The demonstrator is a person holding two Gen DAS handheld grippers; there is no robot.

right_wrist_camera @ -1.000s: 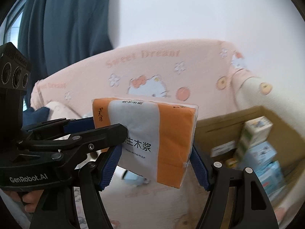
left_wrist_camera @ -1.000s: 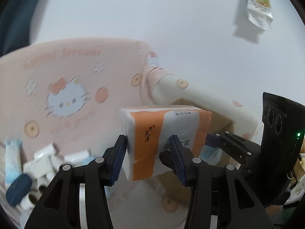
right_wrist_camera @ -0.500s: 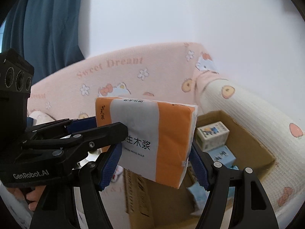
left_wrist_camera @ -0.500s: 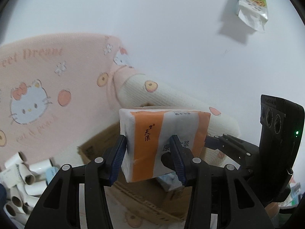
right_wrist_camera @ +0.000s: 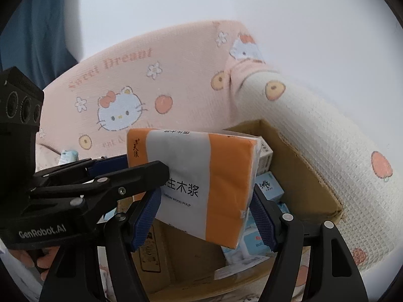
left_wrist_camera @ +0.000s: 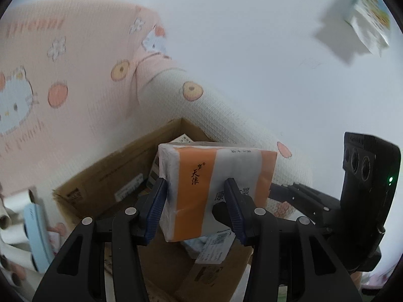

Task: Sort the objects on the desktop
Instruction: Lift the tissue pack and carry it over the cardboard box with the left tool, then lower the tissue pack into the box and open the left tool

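An orange and white tissue pack [left_wrist_camera: 216,183] is held in the air by both grippers at once. My left gripper [left_wrist_camera: 196,209] is shut on its narrow end. My right gripper [right_wrist_camera: 204,214] is shut across its width, and the pack shows there too [right_wrist_camera: 199,181]. The pack hangs just above an open cardboard box [left_wrist_camera: 100,183], also in the right wrist view [right_wrist_camera: 302,176], which holds several small blue and white packages [right_wrist_camera: 267,186]. The left gripper's body [right_wrist_camera: 50,196] shows at the left of the right wrist view.
The box sits on a pink Hello Kitty sofa [right_wrist_camera: 151,88] against its white padded armrest [right_wrist_camera: 327,151]. Cardboard tubes [left_wrist_camera: 10,216] and a pale blue item [left_wrist_camera: 35,236] lie left of the box. A snack bag [left_wrist_camera: 370,17] hangs on the white wall.
Both grippers have carried the tissue pack to the right, from over the sofa seat to over the open cardboard box. The grip on the pack is unchanged.
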